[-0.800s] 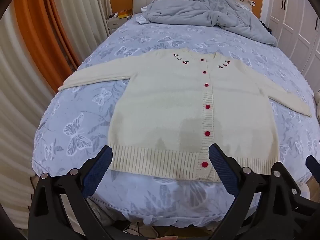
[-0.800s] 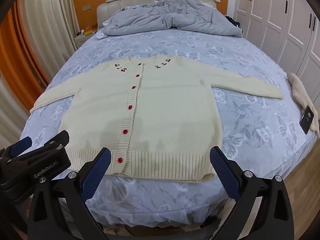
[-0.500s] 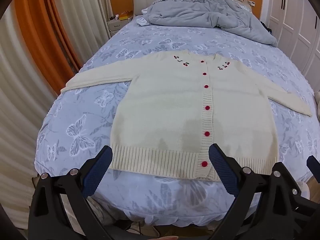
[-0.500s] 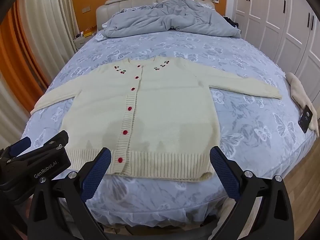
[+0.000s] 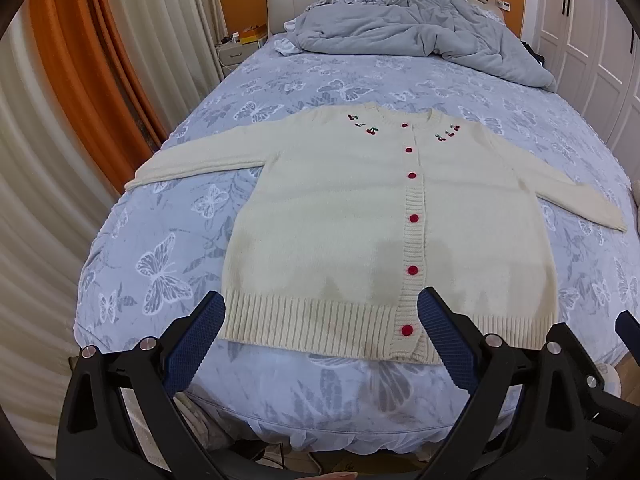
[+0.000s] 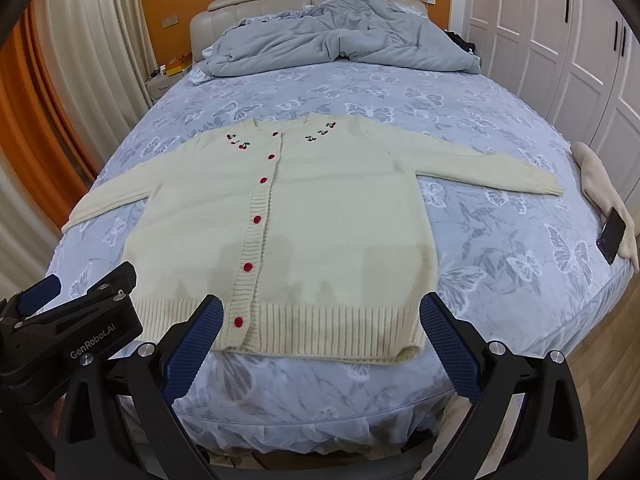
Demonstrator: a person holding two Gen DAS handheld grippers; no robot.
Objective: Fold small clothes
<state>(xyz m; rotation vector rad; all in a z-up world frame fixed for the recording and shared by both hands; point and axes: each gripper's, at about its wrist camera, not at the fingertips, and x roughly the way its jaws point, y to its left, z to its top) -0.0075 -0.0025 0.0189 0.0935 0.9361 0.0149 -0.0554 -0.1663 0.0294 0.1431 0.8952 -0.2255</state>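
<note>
So from where I'm driving this, nothing's been folded yet. Both claws are spread wide and holding nothing, hanging off the foot end of the bed (image 5: pixel 168 264).

Starting closest: the left claw (image 5: pixel 320 340) sits low in its own view at about 6 o'clock, blue pads splayed out, with the cardigan's ribbed hem showing in the gap between them but clearly beyond them, not touched. Same deal on the right claw (image 6: pixel 320 340); in its view the hem runs between the pads, and the left claw's black body pokes in at roughly 8 o'clock.

The cardigan (image 5: pixel 340 220) is a cream knit with red buttons, buttoned up, lying face up and flat on the butterfly-print bedsheet. The hem is toward me and the collar with the little cherry embroidery (image 5: pixel 372 130) is at 12 o'clock from it. Both sleeves are stretched out: in the left wrist view one runs off toward 9–10 o'clock and the other toward 3 o'clock. So it's laid out and smoothed, my guess is that's prep done, and all the folds (sleeves in, then body) are still to go.

Further off there's a phone (image 6: pixel 611 234) on a cream cloth at the bed's 3 o'clock edge, and a rumpled grey duvet (image 6: pixel 340 48) piled against the headboard at 12.
</note>
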